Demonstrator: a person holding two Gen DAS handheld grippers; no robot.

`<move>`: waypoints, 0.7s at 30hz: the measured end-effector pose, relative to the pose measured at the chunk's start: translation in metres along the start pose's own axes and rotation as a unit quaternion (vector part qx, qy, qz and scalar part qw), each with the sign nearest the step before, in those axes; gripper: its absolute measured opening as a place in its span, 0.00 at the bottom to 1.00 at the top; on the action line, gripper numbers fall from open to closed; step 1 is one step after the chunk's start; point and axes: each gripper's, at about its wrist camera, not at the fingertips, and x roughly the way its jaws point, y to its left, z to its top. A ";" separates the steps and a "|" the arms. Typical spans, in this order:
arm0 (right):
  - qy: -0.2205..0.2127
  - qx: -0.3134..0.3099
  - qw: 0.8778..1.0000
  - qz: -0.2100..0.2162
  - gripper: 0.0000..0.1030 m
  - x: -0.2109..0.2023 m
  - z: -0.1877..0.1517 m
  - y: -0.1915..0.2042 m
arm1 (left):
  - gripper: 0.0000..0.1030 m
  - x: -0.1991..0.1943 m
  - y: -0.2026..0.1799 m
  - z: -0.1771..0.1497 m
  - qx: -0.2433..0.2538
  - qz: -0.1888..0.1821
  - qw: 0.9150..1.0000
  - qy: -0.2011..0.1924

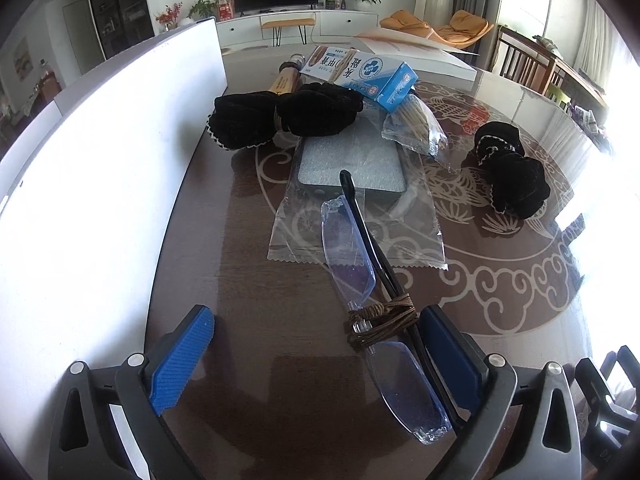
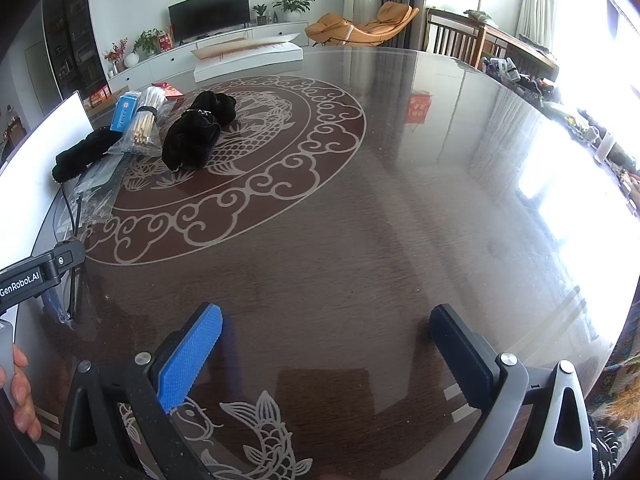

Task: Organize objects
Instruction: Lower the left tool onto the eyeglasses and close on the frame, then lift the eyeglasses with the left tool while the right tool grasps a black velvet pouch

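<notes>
My left gripper [image 1: 316, 340] is open. Folded glasses [image 1: 360, 264] in clear wrap, bound with brown cord [image 1: 384, 318], lie between its fingers, touching the right finger [image 1: 448, 360]. Beyond lie a grey pad in plastic [image 1: 352, 164], a black cloth bundle [image 1: 280, 114], a blue box [image 1: 372, 72], a bag of sticks [image 1: 416, 124] and a second black bundle [image 1: 508, 168]. My right gripper [image 2: 324, 344] is open and empty over bare table. The black bundle [image 2: 196, 136], sticks [image 2: 146, 120] and blue box [image 2: 125, 111] show far left there.
A white board [image 1: 100, 152] stands along the table's left side. A flat white box [image 2: 248, 54] lies at the far edge. The dark glass table [image 2: 400, 220] has a carved pattern. The left gripper's body [image 2: 36, 276] and a hand show at the right view's left edge.
</notes>
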 end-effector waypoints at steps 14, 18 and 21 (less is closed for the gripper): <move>0.000 0.000 1.000 0.001 1.00 0.000 0.001 0.000 | 0.54 -0.009 0.001 0.002 0.029 -0.018 0.999 -0.007; 0.005 0.010 1.000 0.021 1.00 -0.002 0.005 -0.005 | 0.28 -0.014 0.003 0.000 0.032 -0.032 0.999 -0.022; 0.014 0.080 0.990 0.111 0.99 0.002 0.025 -0.032 | 0.28 -0.018 0.005 -0.010 0.038 -0.041 0.998 -0.026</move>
